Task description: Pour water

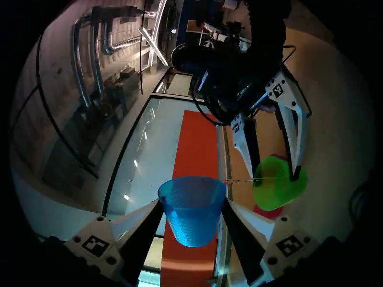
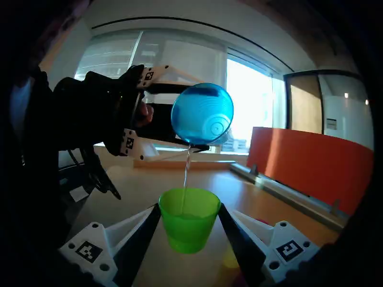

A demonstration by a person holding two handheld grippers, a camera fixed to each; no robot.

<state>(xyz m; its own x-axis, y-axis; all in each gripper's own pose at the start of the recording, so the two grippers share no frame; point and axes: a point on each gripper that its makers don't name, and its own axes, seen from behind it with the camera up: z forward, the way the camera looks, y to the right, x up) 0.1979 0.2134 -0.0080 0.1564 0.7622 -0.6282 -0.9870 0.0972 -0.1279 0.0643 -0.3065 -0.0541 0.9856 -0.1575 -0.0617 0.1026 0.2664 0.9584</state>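
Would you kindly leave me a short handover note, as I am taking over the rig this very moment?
Left gripper: jaws shut on the blue cup, tipped above the green cup.
Right gripper: jaws shut on the green cup, upright over the wooden table.
Done: a thin water stream is falling into the green cup.
To do: finish the pour, right the blue cup, set both down.

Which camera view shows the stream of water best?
The right gripper view. There the water stream is seen from the side, falling clearly from the tilted blue cup into the green cup. The left gripper view shows it as a faint thin line between the two cups.
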